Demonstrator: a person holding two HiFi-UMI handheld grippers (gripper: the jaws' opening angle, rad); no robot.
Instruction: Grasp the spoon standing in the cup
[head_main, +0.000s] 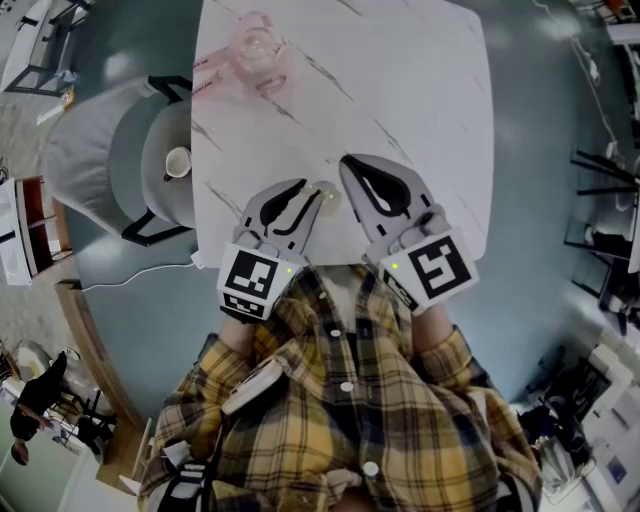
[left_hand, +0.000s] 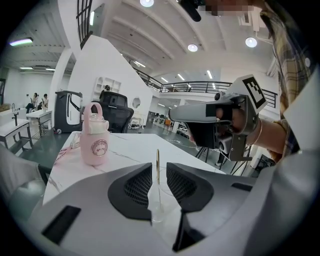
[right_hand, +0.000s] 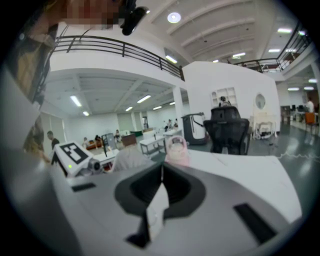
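Grey fabric covers a chair (head_main: 100, 150) standing off the left edge of the white, dark-veined bench (head_main: 400, 90). At the far left corner of the bench a pink bottle (head_main: 255, 50) stands upright, well apart from everything else.

Nearer the person, the left tongs (head_main: 310, 197) reach over the front edge of the bench. Its own view shows the two halves spread a little. A thin gold spoon (left_hand: 158, 167) stands upright in the narrow gap between them, and neither dark pad (left_hand: 137, 187) seems to be pressing on it. The spoon rises out of a clear cup (left_hand: 158, 212), which sits on the bench just at the tips of the left tongs. The head view shows the cup (head_main: 328, 198) only as a faint glassy shape.

Just to the right, the right tongs (head_main: 347, 165) hover beside the cup with their tips pressed together and nothing between them. Their own view shows the closed tips (right_hand: 161, 172) pointing towards the distant pink bottle (right_hand: 176, 150).
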